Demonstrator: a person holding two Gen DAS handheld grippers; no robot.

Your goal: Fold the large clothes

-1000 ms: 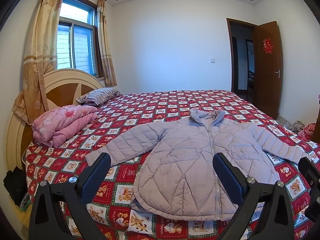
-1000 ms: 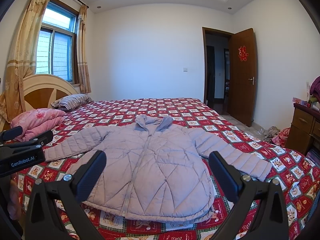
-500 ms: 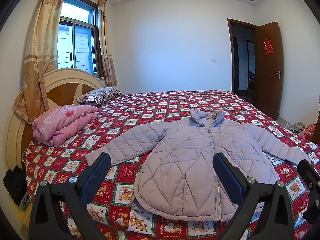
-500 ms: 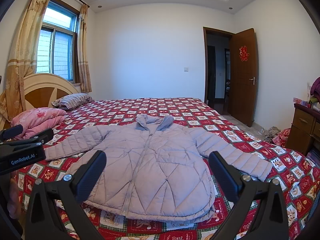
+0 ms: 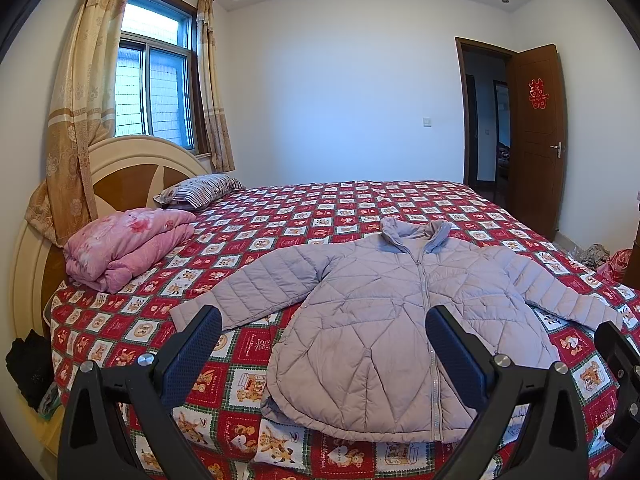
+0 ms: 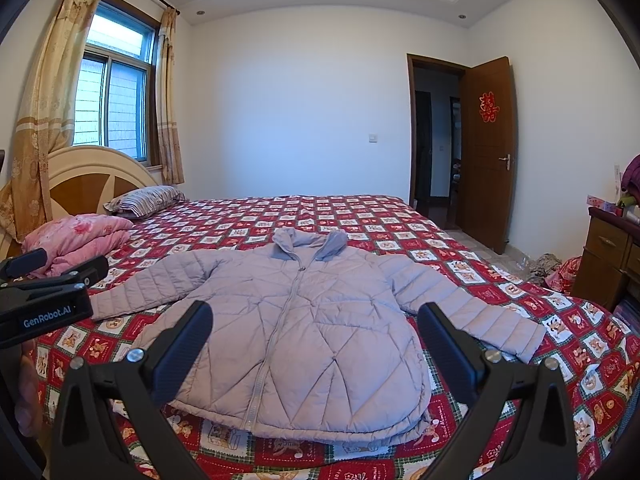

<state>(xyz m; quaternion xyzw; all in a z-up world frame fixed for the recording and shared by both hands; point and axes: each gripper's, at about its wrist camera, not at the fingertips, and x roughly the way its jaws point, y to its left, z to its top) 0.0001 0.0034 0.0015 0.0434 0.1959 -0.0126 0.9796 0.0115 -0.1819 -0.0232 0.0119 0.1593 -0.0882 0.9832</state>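
I've got the left gripper (image 5: 324, 344) and right gripper (image 6: 314, 338) both spread wide, gripping nothing. The jacket (image 6: 296, 328) lies flat on the bed (image 6: 500, 284), just beyond both sets of jaws. Risk: puffy quilting slips if I pinch one layer.

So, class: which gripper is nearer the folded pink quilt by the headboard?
Left. The left gripper sits on the side of the pink quilt; the right gripper is farther along the jacket.

You get soft daylight from the window (image 5: 154, 80); both views are sharp, with fisheye bending and dark corners at the edges.
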